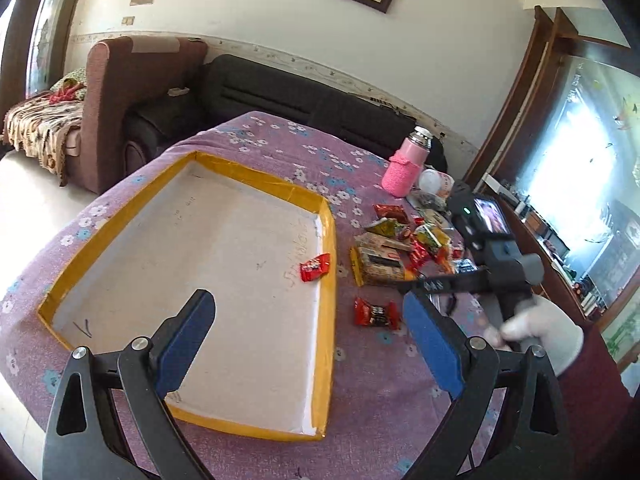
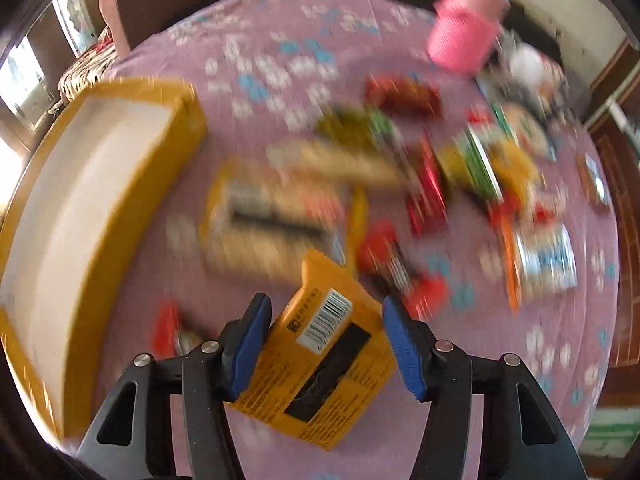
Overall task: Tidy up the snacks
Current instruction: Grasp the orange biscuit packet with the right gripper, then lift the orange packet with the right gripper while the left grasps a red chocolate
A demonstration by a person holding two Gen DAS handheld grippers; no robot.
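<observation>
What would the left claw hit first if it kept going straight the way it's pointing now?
Probably the white floor of the yellow-rimmed tray, near its right wall; the open left claw aims there. Depth is unclear.

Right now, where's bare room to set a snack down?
Most of the white floor of the yellow-rimmed cardboard tray is free; only one small red candy wrapper lies near its right wall. The purple floral tablecloth below the lone red-and-black candy is bare. Crowded: the mixed snack pile by the pink knitted-sleeve flask.

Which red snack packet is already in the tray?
The red packet lying on the white floor of the yellow-rimmed tray, near its right wall. The other red packets, like the one at, lie outside on the purple cloth.
</observation>
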